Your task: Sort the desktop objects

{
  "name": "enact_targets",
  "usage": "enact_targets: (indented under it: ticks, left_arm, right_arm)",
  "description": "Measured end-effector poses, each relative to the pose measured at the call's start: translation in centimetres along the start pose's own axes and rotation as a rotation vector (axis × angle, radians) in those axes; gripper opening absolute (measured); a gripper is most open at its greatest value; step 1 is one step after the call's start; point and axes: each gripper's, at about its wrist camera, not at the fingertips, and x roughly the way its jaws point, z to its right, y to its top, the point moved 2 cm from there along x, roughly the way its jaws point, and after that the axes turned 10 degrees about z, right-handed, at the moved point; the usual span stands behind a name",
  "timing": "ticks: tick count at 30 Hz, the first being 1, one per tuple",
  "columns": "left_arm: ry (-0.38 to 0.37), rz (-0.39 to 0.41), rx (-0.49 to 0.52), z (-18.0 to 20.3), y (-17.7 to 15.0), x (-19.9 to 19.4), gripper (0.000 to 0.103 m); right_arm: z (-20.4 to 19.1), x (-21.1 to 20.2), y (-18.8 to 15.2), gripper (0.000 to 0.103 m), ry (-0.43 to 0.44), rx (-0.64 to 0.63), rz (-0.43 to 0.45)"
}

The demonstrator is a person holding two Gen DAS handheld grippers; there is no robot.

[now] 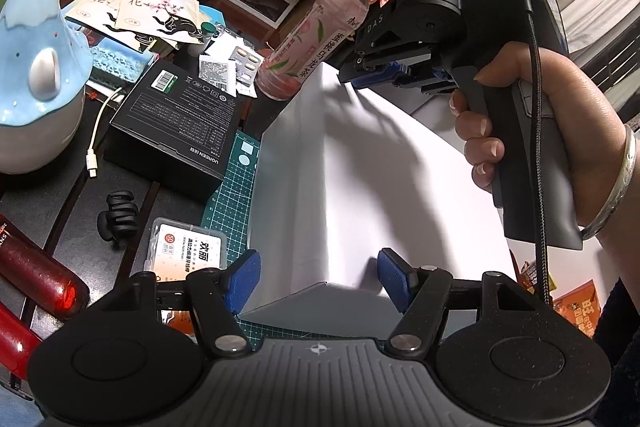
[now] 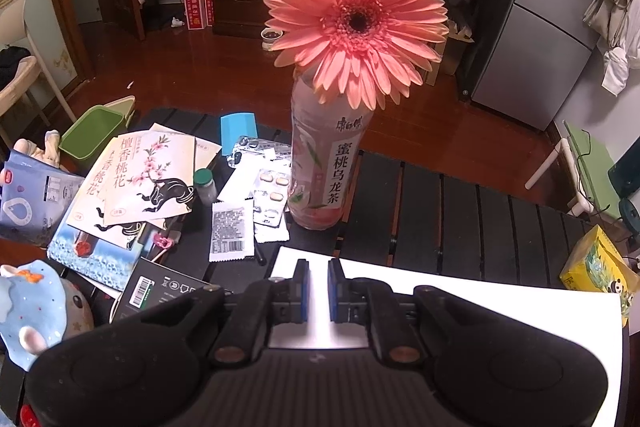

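A large white box (image 1: 400, 167) fills the middle of the left wrist view. Its near corner lies between the blue pads (image 1: 244, 279) of my left gripper (image 1: 319, 279), whose jaws stand apart without clearly pressing on it. My right gripper (image 1: 404, 75), held by a hand (image 1: 560, 115) with a silver bangle, hovers at the box's far edge. In the right wrist view the right gripper (image 2: 318, 287) is shut over the white box (image 2: 480, 307), with only a narrow slit between its pads and nothing in it.
A pink tea bottle (image 2: 320, 179) with a coral gerbera (image 2: 358, 19) stands just beyond the box. To the left are a black carton (image 1: 176, 123), pill blisters (image 2: 272, 195), sachets (image 2: 148, 179), a blue ceramic figure (image 1: 36, 67), a hair claw (image 1: 118, 215) and a clear case (image 1: 186, 247). A yellow box (image 2: 600, 263) is at right.
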Motion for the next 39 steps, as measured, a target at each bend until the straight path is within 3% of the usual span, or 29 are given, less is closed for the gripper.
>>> enact_targets:
  ticks: [22,39]
  left_arm:
    - [-0.002,0.003,0.004,0.1,0.0,0.0,0.068]
    - [-0.002,0.002,0.008,0.1,0.1,0.1,0.068]
  right_arm:
    - [0.1,-0.2,-0.3,0.008,-0.001,0.008,0.006]
    - [9.6,-4.3,-1.4,0.010,-0.088,0.113,-0.023]
